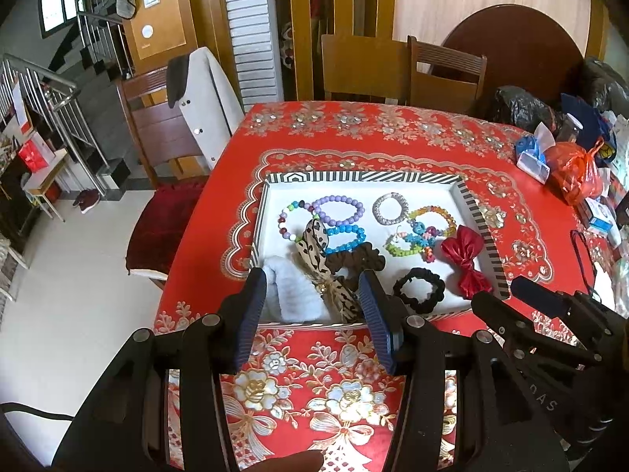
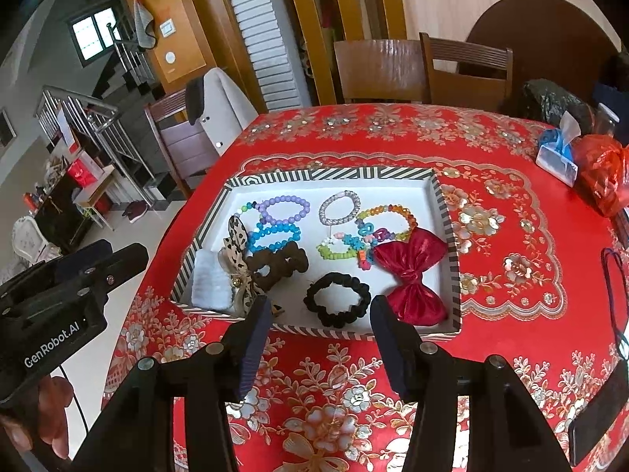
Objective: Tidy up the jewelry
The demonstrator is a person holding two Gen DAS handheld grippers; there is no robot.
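A striped-rim tray (image 1: 367, 177) (image 2: 446, 212) on the red floral table holds bead bracelets: purple (image 1: 339, 210) (image 2: 282, 209), blue (image 1: 346, 239) (image 2: 275, 234), silver (image 1: 390, 207) (image 2: 339, 207) and multicoloured ones (image 2: 387, 220). Also inside lie a red bow (image 1: 466, 261) (image 2: 412, 275), a black scrunchie (image 1: 419, 289) (image 2: 337, 299), a brown scrunchie (image 2: 277, 263), a leopard bow (image 1: 318, 259) (image 2: 238, 259) and a white fluffy piece (image 1: 291, 291) (image 2: 210, 281). My left gripper (image 1: 314, 279) hovers open above the tray's near left corner. Open too, my right gripper (image 2: 320, 305) hangs over the near edge by the black scrunchie.
Plastic bags (image 1: 576, 173) (image 2: 601, 173), a blue-white box (image 1: 532, 159) (image 2: 556, 159) and other clutter crowd the table's right side. A dark flat device (image 2: 597, 417) lies at the near right. Wooden chairs (image 1: 444, 74) stand behind the table, another with a coat (image 1: 208, 106) at left.
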